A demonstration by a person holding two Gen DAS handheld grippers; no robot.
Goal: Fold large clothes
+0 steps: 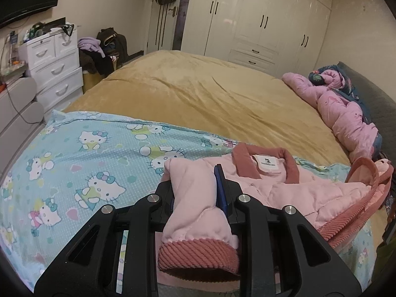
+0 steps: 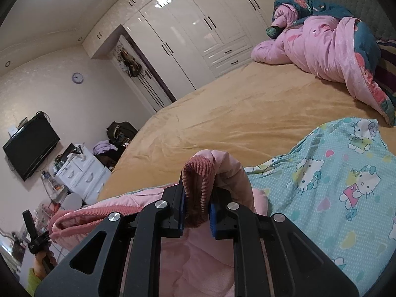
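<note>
Mustard bed (image 1: 198,94), white wardrobe (image 1: 259,19), both grippers (image 1: 195,193) (image 2: 196,203) clamping pink jacket (image 1: 284,188) cuffs

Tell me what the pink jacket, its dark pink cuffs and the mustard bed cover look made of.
Pink quilted jacket: soft matte woven shell, probably padded, judging by puffy stitched panels. Dark pink ribbed cuffs: corduroy-like or rib-knit, shown by raised parallel ridges. Mustard bed cover: plush, velvety fleece, suggested by its soft sheen and shaded creases. Both tongs, left and right, pinch sleeve ends.

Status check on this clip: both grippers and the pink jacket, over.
Left gripper shut on a jacket sleeve. Right gripper shut on the other cuff. Pink jacket on the Hello Kitty sheet. Nothing blocking.
</note>
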